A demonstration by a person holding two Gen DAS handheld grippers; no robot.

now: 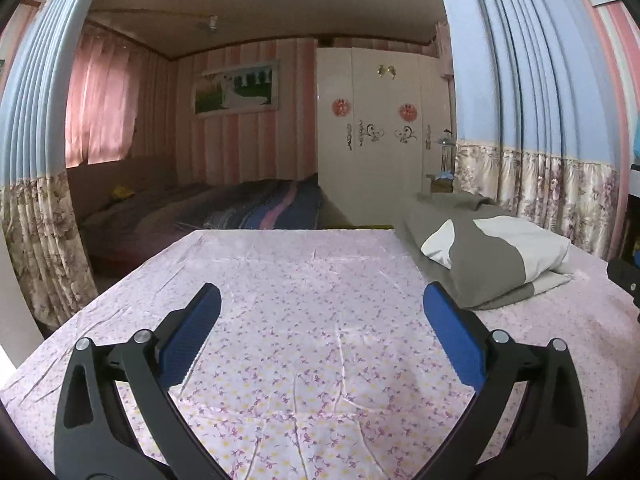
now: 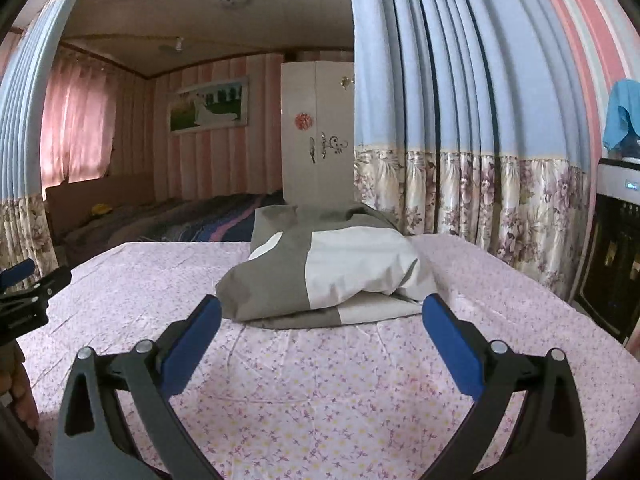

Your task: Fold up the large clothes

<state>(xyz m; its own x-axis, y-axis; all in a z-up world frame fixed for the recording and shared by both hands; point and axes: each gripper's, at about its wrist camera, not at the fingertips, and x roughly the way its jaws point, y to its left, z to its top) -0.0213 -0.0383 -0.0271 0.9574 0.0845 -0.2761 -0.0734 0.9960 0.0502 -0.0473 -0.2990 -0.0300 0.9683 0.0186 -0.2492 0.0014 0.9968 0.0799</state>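
A grey and white garment [image 2: 320, 268] lies folded in a thick bundle on the pink flowered cloth [image 2: 304, 392] of the table. In the left wrist view the same garment [image 1: 484, 256] sits at the right rear of the flowered cloth [image 1: 296, 320]. My right gripper [image 2: 321, 308] hangs open just in front of the bundle, holding nothing. My left gripper [image 1: 322, 296] is open over bare cloth, to the left of the bundle. The left gripper [image 2: 28, 284] also shows at the left edge of the right wrist view.
Blue and floral curtains [image 2: 472, 140] hang behind the table on the right. A bed [image 1: 224, 208] and a white wardrobe [image 1: 372, 128] stand beyond the far edge. A dark appliance [image 2: 612, 248] with a blue cloth on top stands at the right.
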